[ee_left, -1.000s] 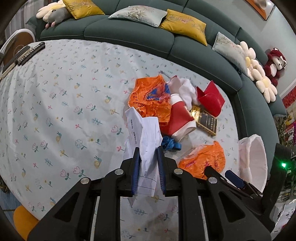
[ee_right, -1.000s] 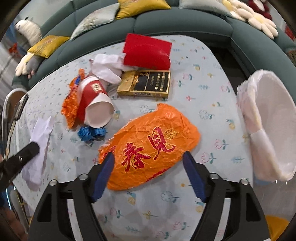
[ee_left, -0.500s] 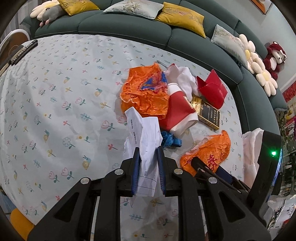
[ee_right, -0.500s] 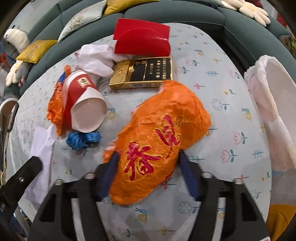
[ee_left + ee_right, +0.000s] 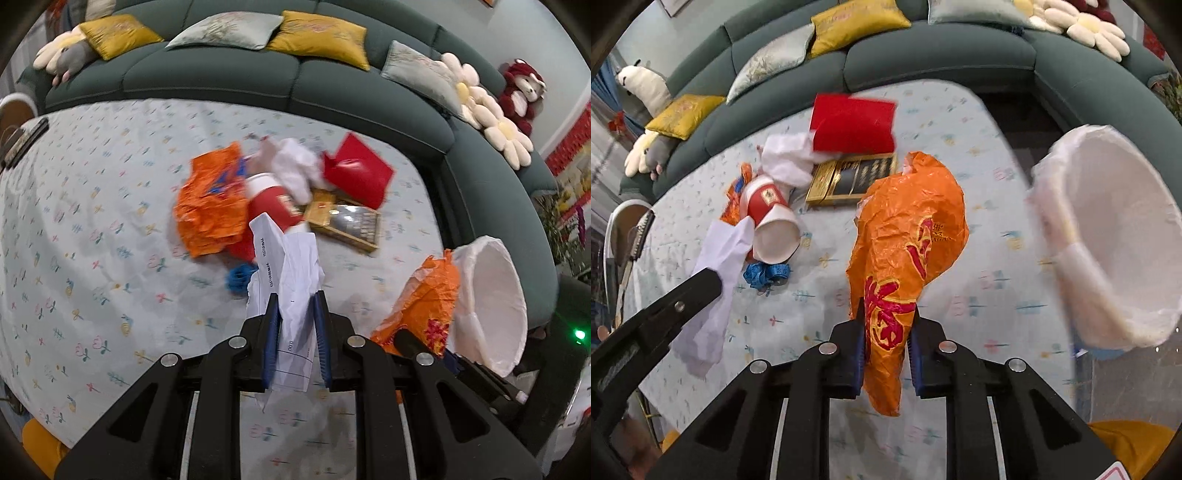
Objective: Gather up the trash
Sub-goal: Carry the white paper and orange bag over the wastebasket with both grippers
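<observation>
My left gripper is shut on a crumpled white paper slip and holds it above the floral tablecloth. My right gripper is shut on an orange plastic bag with red characters, lifted off the table; the bag also shows in the left wrist view. A white-lined trash bin stands off the table's right edge, also seen in the left wrist view. More trash lies mid-table: a red paper cup, an orange wrapper, white tissue, a blue band.
A red folded card and a gold-and-black box lie at the far side of the table. A dark green sofa with cushions and plush toys curves behind it. A dark remote lies at the far left edge.
My right gripper has closed on the orange bag and lifted it off the table toward the bin. My left gripper has raised the paper slip and moved right.
</observation>
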The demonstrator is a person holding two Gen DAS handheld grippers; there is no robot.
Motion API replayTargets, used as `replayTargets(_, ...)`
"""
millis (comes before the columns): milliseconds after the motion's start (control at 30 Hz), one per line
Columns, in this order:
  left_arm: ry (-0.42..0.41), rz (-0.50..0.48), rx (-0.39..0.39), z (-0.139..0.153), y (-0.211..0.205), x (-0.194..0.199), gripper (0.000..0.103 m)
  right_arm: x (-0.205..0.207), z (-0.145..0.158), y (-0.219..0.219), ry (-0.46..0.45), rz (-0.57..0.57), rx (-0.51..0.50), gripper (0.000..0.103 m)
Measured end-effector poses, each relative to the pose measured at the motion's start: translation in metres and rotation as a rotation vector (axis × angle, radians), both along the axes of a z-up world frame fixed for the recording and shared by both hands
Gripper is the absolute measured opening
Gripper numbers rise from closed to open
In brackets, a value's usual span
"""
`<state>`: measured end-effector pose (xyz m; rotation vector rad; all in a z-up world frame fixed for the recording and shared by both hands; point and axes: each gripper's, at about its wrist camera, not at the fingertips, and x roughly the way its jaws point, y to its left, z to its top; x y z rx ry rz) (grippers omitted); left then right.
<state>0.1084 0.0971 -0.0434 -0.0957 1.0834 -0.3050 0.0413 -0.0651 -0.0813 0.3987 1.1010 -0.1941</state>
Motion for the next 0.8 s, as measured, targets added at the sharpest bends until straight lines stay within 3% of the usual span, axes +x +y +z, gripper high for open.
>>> replayTargets(333, -0.065, -0.118, 0.005, 0.032, -0.071, -0.022, 0.018, -0.043, 0.048, -0.069, -0.103, -0.087, -0.029, 0.018)
replayTargets(800, -0.104, -0.341, -0.006, 0.046, -0.204, -0.049, 0.018, -0.084, 0.061, -0.156, -0.123, -0.23, -0.084, 0.019)
